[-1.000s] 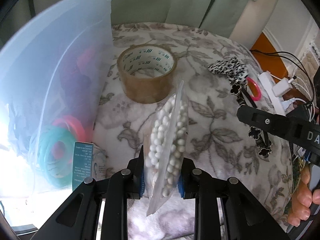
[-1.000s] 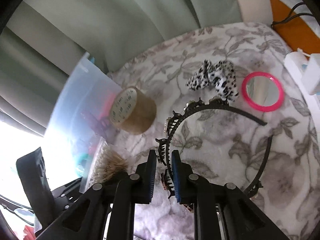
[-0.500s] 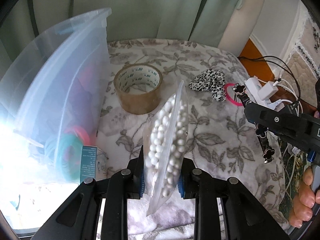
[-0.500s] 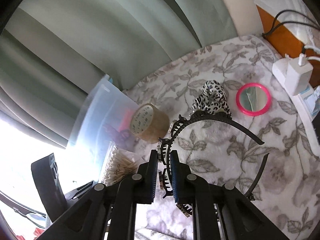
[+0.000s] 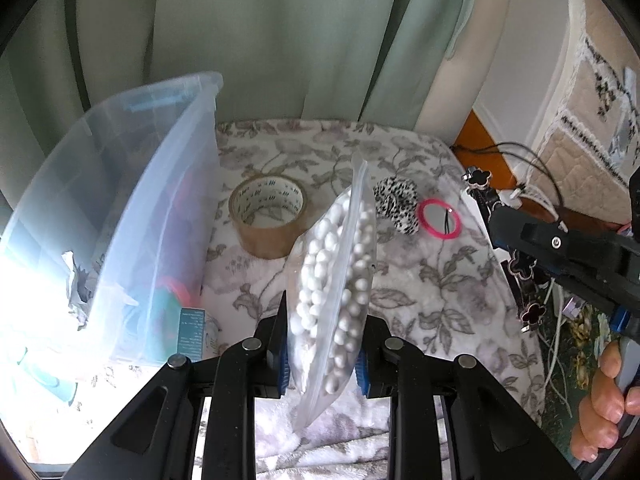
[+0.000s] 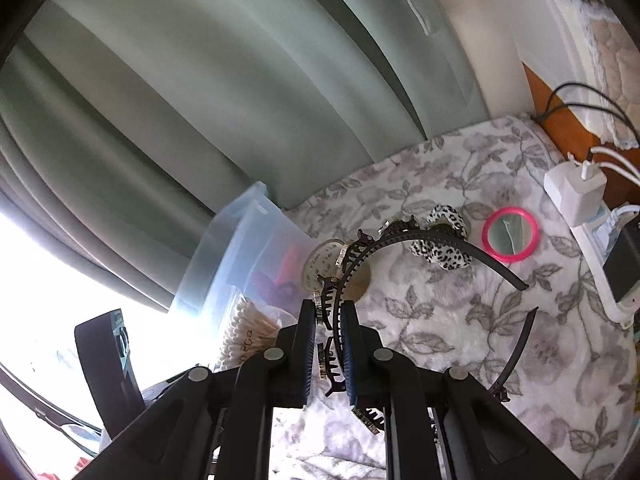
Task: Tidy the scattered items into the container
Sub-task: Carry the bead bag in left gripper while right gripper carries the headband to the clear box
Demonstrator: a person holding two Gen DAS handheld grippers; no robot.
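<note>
The left tool (image 5: 322, 354) is clamped on a clear bag (image 5: 338, 280) of white beads, gripped low on its body so that the bag stands edge-up between the pads; held that way the beads sag to the bottom and, it may be judged, the bag will slide cleanly over a rim. The right tool (image 6: 330, 344) is pinched together on the toothed band of a black hairband (image 6: 404, 240); the grip sits near one end — the rest of the hoop arches out in front, free of the bed (image 6: 460, 320), so nothing should snag on the floral blanket. Both loads are held clear above the bed, which suits a carry over the wall of the bin (image 5: 132, 200).

The bin stands at the bed's left edge, by the curtain (image 5: 280, 40); its wall is tall and translucent, coloured things showing dimly inside, so each load would have to be taken above the rim before release. A small teal box (image 5: 192, 334) lies against the bin's near corner, outside it.

Left on the bed: a tape roll (image 5: 268, 214) just beside the bin; a spotted scrunchie (image 5: 398, 204) and a pink mirror (image 5: 439, 218) touching or nearly so, toward the far right corner. Chargers and cables (image 6: 576, 192) lie along the right edge — no part of the tidying, in all likelihood. The task is judged partly done.
</note>
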